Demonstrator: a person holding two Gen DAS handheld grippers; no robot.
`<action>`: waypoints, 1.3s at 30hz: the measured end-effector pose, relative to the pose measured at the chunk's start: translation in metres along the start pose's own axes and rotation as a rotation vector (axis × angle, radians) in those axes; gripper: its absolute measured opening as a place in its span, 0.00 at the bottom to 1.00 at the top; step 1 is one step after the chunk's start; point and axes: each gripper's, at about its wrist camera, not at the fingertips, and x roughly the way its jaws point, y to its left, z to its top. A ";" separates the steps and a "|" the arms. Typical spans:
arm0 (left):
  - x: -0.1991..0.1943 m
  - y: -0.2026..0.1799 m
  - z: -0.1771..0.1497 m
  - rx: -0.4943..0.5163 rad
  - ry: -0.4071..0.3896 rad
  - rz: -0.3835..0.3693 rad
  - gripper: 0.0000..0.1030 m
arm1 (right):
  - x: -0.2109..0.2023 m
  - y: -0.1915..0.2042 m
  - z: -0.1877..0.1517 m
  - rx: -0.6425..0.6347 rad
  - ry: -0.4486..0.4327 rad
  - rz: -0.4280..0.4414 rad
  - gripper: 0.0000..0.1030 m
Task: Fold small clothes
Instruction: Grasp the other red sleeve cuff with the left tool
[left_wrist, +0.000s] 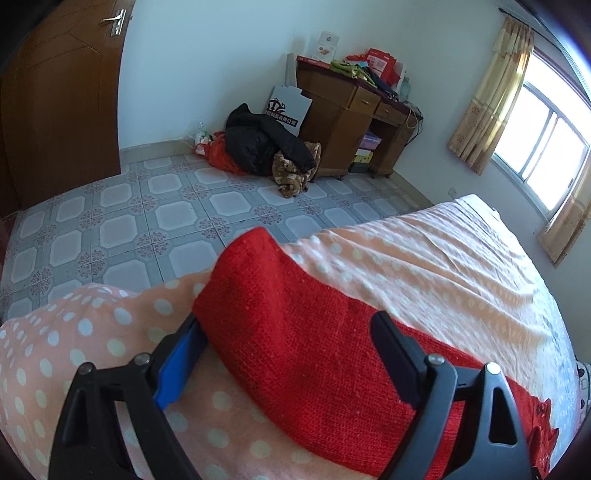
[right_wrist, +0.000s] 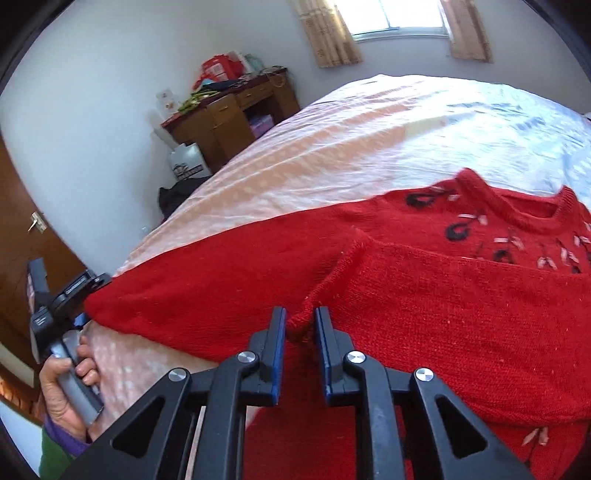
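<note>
A red knitted sweater (right_wrist: 424, 314) with black and pink trim near its collar lies on the bed, one sleeve folded across its body. Its stretched-out part (left_wrist: 303, 354) reaches the bed's edge in the left wrist view. My left gripper (left_wrist: 288, 332) is open, its jaws wide on either side of that red knit, the left finger partly under the cloth edge. It also shows in the right wrist view (right_wrist: 79, 314), held by a hand. My right gripper (right_wrist: 300, 317) has its jaws a little apart around the sleeve's cuff tip (right_wrist: 299, 325), not clamped.
The bed has a peach polka-dot sheet (left_wrist: 424, 266). Beyond it lies a tiled floor (left_wrist: 147, 221) with a pile of dark clothes (left_wrist: 266, 147), a wooden desk (left_wrist: 351, 122) with clutter, a wooden door (left_wrist: 55, 92) and a curtained window (left_wrist: 546, 147).
</note>
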 end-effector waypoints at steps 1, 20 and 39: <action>0.000 0.000 0.000 0.001 0.000 0.001 0.88 | 0.000 0.007 -0.004 -0.018 0.004 0.003 0.16; 0.005 -0.007 0.000 0.036 0.019 0.028 0.94 | -0.012 -0.020 -0.026 0.043 0.017 -0.046 0.24; 0.002 0.023 0.001 -0.145 0.018 -0.176 0.11 | -0.059 -0.022 -0.047 0.152 -0.046 0.020 0.24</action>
